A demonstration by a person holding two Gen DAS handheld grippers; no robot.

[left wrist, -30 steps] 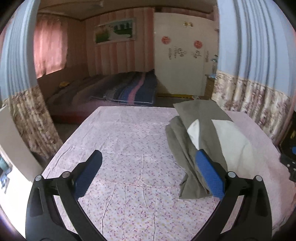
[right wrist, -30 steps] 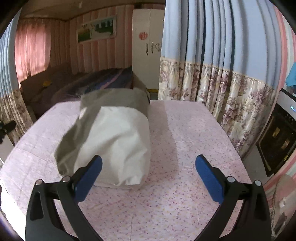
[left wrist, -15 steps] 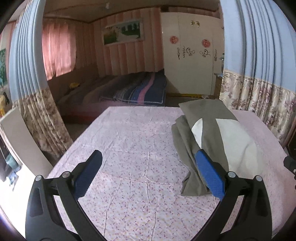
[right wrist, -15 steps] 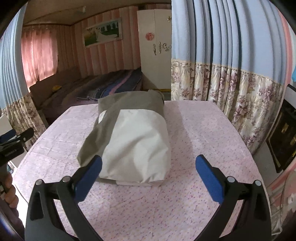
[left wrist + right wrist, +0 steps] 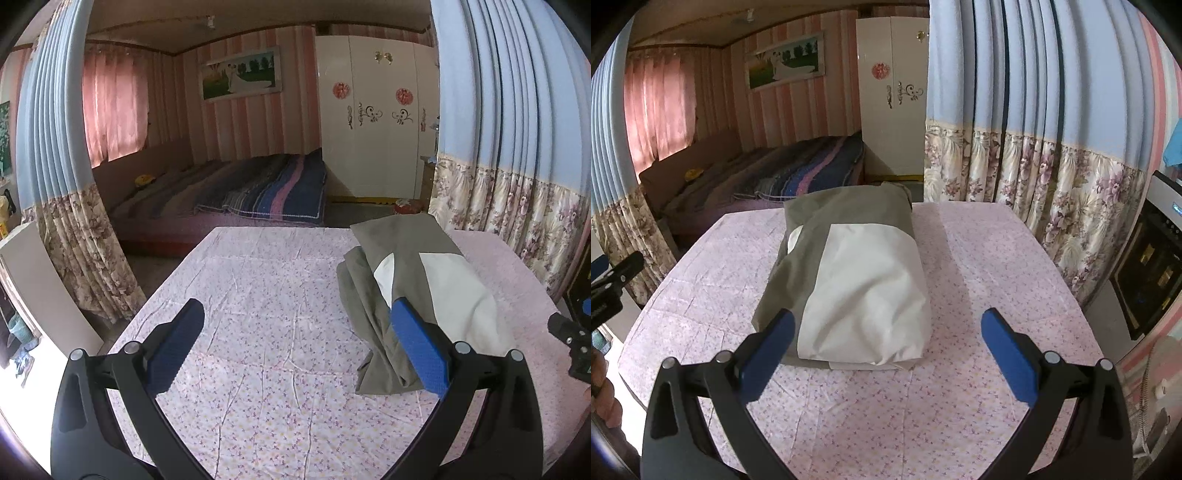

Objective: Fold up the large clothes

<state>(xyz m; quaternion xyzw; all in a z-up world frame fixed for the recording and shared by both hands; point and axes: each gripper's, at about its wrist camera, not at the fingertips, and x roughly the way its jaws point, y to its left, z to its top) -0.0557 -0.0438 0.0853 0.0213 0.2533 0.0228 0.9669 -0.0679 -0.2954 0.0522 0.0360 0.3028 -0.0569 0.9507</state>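
A folded olive-green garment with a cream-white lining (image 5: 860, 280) lies in a compact bundle on the floral pink tablecloth (image 5: 979, 266). In the left wrist view it lies at the right of the table (image 5: 417, 280). My right gripper (image 5: 886, 347) is open and empty, held back from the bundle's near end. My left gripper (image 5: 295, 347) is open and empty, to the left of the bundle over bare cloth (image 5: 258, 295). The right gripper's tip shows at the left view's right edge (image 5: 570, 332).
Floral-hemmed blue curtains (image 5: 1034, 147) hang close on the right and on the left (image 5: 55, 184). A bed with a striped blanket (image 5: 258, 188) and a white wardrobe (image 5: 373, 122) stand beyond the table. A dark appliance (image 5: 1145, 266) is at the far right.
Both grippers have drawn back and risen from the table. The bundle looks smaller and farther in both views. The garment has not moved.
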